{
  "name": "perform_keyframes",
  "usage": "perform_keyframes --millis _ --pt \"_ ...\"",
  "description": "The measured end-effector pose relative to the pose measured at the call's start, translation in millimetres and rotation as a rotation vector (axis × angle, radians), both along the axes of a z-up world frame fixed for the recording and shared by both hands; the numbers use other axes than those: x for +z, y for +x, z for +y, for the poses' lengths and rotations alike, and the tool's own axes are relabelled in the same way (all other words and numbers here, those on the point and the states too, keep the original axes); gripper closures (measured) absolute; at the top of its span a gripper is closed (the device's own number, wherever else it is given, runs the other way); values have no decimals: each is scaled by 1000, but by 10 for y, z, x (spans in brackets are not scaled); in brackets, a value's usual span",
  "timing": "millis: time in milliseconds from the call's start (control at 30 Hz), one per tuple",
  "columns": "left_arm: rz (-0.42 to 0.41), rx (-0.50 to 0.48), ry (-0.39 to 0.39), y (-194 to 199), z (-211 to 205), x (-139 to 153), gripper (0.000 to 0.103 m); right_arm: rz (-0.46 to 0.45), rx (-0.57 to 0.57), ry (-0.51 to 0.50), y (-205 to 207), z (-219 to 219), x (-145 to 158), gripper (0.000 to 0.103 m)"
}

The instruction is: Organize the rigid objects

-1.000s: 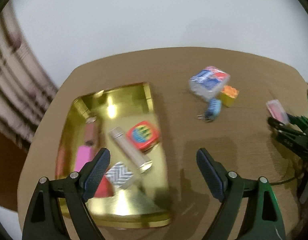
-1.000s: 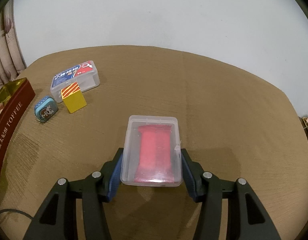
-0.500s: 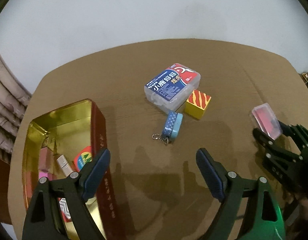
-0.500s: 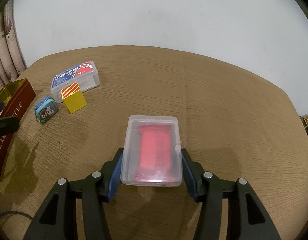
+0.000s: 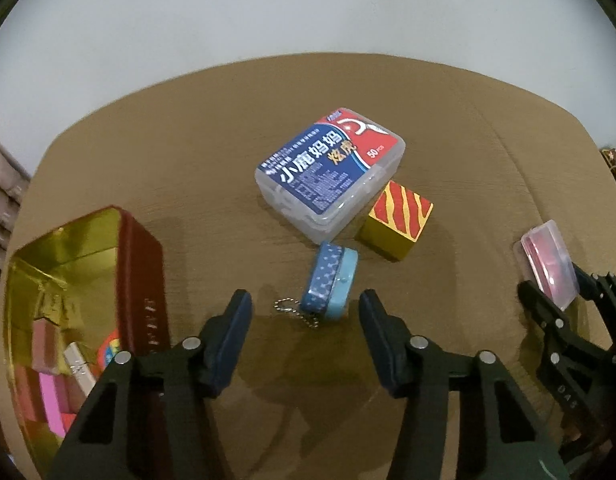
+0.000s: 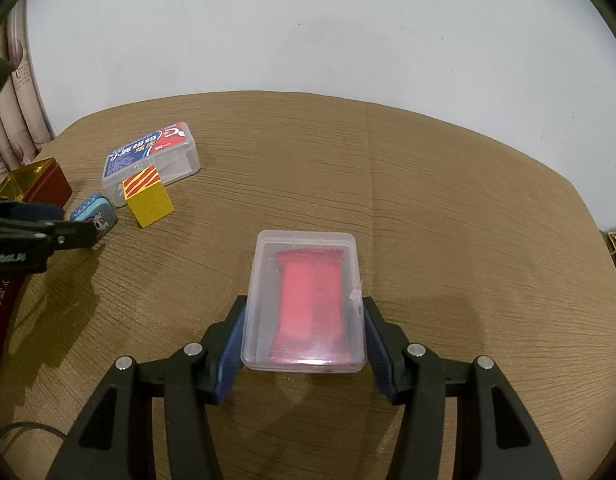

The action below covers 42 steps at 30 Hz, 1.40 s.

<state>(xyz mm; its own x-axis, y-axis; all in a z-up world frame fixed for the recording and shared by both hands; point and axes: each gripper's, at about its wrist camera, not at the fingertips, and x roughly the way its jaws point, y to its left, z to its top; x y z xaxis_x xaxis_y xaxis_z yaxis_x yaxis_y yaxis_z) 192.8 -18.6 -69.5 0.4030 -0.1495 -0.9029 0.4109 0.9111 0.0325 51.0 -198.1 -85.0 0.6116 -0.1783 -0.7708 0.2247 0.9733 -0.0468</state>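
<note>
The left gripper (image 5: 303, 312) is closing, nothing yet pressed; the small blue metal keychain tin (image 5: 330, 282) lies on the brown counter (image 5: 227, 160) just ahead. Centre the fingers on it. The right gripper (image 6: 303, 334) holds the clear plastic box with red contents (image 6: 305, 304).

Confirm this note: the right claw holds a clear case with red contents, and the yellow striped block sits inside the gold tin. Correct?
Not quite. The yellow striped block sits on the table, beside the floss box, not inside the gold tin, as the left wrist view shows. The right claw does hold the clear case.
</note>
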Motion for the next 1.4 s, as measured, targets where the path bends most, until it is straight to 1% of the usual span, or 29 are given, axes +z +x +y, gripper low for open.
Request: perform_keyframes --millis 100,200,233,333,400,433,467,500,700,867,967,1033,1233,1400 --pt "2 7 0 29 -19 -23 52 0 -1 0 -5 -20 15 48" --pt "14 10 -21 76 -34 -13 52 0 -1 0 -5 -19 14 48" --pt "19 13 -27 93 -36 -23 53 0 -1 0 -7 -18 15 48" --pt "24 17 -34 174 -59 -31 69 0 -1 0 -6 -20 14 48" --pt "33 16 -41 191 -56 -38 74 0 -1 -1 -6 -21 13 48" --pt "34 14 -44 246 -100 -92 80 0 -1 0 -6 -21 13 48" --pt "31 16 -47 257 -110 -124 83 0 -1 -1 -6 -22 13 48" --pt "31 17 -46 256 -108 -125 84 0 -1 -1 -7 -21 14 48" --pt "18 28 -59 206 -65 -141 85 0 -2 -2 -12 -26 17 48" --pt "-7 14 -46 57 -68 -45 85 0 -2 -2 -15 -19 25 48" --pt "-8 12 -38 -9 -84 -4 84 0 -2 -2 -22 -18 19 48" --pt "-12 6 -49 -50 -84 37 84 0 -2 -2 -24 -16 21 48" --pt "-24 -2 -45 -146 -100 114 84 0 -2 -3 -24 -23 29 48" --pt "-28 -2 -46 -250 -18 204 84 0 -3 -2 -30 -20 20 48"
